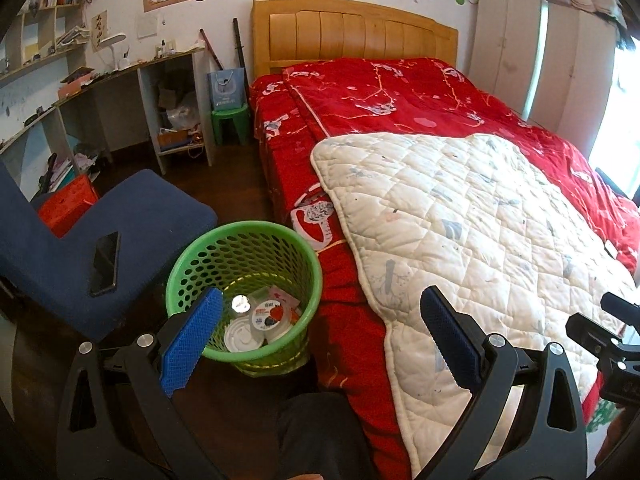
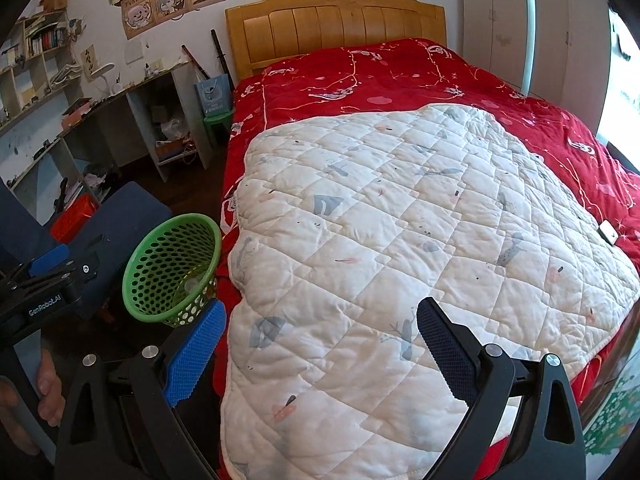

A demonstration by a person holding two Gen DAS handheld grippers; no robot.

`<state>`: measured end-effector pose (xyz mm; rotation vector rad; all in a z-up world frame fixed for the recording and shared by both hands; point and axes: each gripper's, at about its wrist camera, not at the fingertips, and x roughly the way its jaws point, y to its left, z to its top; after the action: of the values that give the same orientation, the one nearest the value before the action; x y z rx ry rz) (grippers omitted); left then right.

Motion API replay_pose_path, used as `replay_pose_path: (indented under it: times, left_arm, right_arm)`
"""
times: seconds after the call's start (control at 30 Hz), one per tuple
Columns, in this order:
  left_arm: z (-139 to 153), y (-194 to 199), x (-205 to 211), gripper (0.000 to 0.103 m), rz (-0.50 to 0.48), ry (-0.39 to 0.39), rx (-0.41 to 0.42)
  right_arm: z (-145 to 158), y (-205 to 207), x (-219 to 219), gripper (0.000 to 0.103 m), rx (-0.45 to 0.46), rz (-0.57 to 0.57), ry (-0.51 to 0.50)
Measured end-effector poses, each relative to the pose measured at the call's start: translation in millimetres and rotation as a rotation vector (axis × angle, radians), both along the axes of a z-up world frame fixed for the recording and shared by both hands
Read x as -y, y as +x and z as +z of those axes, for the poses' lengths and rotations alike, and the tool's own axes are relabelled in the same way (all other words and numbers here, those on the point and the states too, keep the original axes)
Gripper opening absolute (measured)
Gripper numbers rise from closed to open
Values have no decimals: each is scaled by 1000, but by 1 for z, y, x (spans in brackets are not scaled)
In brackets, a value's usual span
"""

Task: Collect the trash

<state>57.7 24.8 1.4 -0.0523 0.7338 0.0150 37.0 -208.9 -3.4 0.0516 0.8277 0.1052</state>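
A green mesh waste basket (image 1: 200,270) stands on the dark floor beside the bed; it also shows in the right wrist view (image 2: 160,256). Inside it lie plastic cups with lids (image 1: 264,322) and wrappers. My left gripper (image 1: 322,300) is open and empty, hovering above the basket's right side and the bed edge. My right gripper (image 2: 318,314) is open and empty above the white quilt (image 2: 400,232). The left gripper's body shows at the left edge of the right wrist view (image 2: 48,280).
A bed with a red cover (image 1: 400,92) fills the right. A blue chair (image 1: 140,220) with a black phone (image 1: 105,262) on it stands left of the basket. A desk with shelves (image 1: 80,80), a red box (image 1: 66,206) and a green stool (image 1: 230,122) stand farther back.
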Motion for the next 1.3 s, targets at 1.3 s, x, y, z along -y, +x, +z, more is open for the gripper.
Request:
replay_pose_path:
  times: [1.3]
  left_arm:
    - [6, -2, 3, 98, 41, 34, 35]
  right_arm:
    - [6, -1, 1, 93, 30, -12, 27]
